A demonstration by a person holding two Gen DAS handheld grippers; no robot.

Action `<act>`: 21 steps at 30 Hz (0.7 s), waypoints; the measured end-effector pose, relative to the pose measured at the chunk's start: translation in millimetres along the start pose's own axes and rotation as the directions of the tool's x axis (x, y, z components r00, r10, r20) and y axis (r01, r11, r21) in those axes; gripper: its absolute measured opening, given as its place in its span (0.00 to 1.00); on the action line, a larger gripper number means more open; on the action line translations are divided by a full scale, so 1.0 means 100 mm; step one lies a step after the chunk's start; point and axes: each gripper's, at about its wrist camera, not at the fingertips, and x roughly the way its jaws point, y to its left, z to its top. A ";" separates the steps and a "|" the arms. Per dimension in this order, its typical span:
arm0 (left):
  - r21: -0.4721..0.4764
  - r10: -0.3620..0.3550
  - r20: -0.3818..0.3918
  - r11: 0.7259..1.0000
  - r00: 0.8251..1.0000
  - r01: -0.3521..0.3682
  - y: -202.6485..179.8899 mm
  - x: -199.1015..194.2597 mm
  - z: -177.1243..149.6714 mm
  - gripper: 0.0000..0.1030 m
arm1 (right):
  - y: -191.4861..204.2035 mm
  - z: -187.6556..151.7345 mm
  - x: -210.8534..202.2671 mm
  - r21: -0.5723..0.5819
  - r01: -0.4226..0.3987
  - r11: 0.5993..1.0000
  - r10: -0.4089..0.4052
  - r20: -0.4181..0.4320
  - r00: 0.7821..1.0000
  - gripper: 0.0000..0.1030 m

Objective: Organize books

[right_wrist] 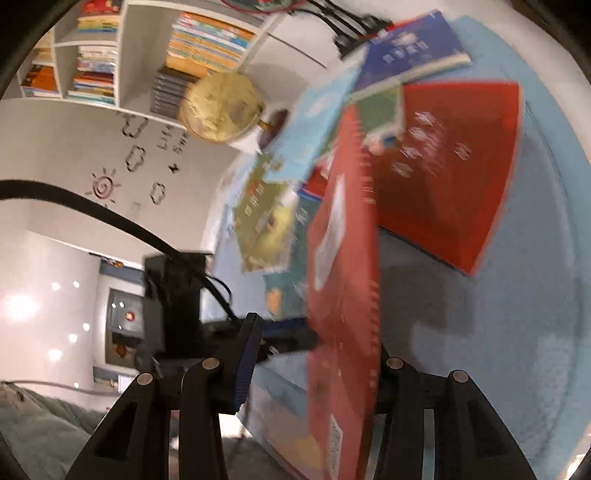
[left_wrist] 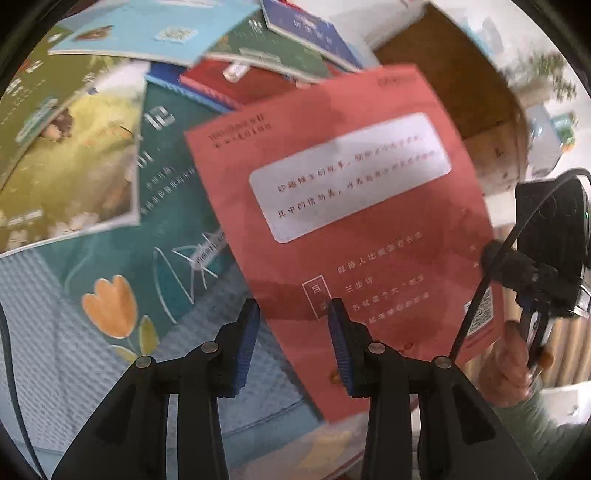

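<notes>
A thin salmon-red book [left_wrist: 354, 229] with a white label is tipped up off the blue tablecloth. In the right wrist view the same book [right_wrist: 343, 280] shows edge-on, spiral edge toward the cloth. My right gripper [right_wrist: 317, 332] straddles it: one finger lies hidden under the book, and a gap shows between the other pad [right_wrist: 245, 365] and the cover. My left gripper [left_wrist: 292, 306] is open, its fingertips over the book's lower left edge. One left finger [right_wrist: 291, 334] reaches the cover. A hand [left_wrist: 509, 362] holds the right gripper at the book's right side.
Several books lie overlapping on the cloth [left_wrist: 55, 350]: a teal one with a tulip [left_wrist: 122, 295], an olive picture book [left_wrist: 74, 158], a light blue one [left_wrist: 147, 33], a large red one [right_wrist: 450, 173]. A globe [right_wrist: 221, 107] and bookshelves [right_wrist: 147, 55] stand beyond.
</notes>
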 end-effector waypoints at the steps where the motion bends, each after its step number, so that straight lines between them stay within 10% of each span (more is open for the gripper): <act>1: -0.016 -0.017 0.013 1.000 1.000 0.017 0.03 -0.07 0.00 0.33 | 0.11 0.03 0.00 -0.021 -0.002 1.000 0.003 0.018 1.000 0.44; 12: -0.290 -0.008 0.221 0.954 0.975 0.073 0.93 -0.98 -0.18 0.35 | 1.16 0.28 0.66 -0.185 -0.114 0.976 0.109 -0.038 0.993 0.65; 17: -0.465 -0.002 0.317 0.871 0.948 0.157 1.56 -1.37 -0.76 0.35 | 1.20 0.15 1.16 -0.105 -0.264 0.959 0.242 -0.185 0.952 0.64; 21: -0.483 0.035 0.322 0.865 0.946 0.133 1.56 -1.22 -0.78 0.35 | 1.38 0.02 1.71 -0.085 -0.329 0.941 0.287 -0.319 0.903 0.64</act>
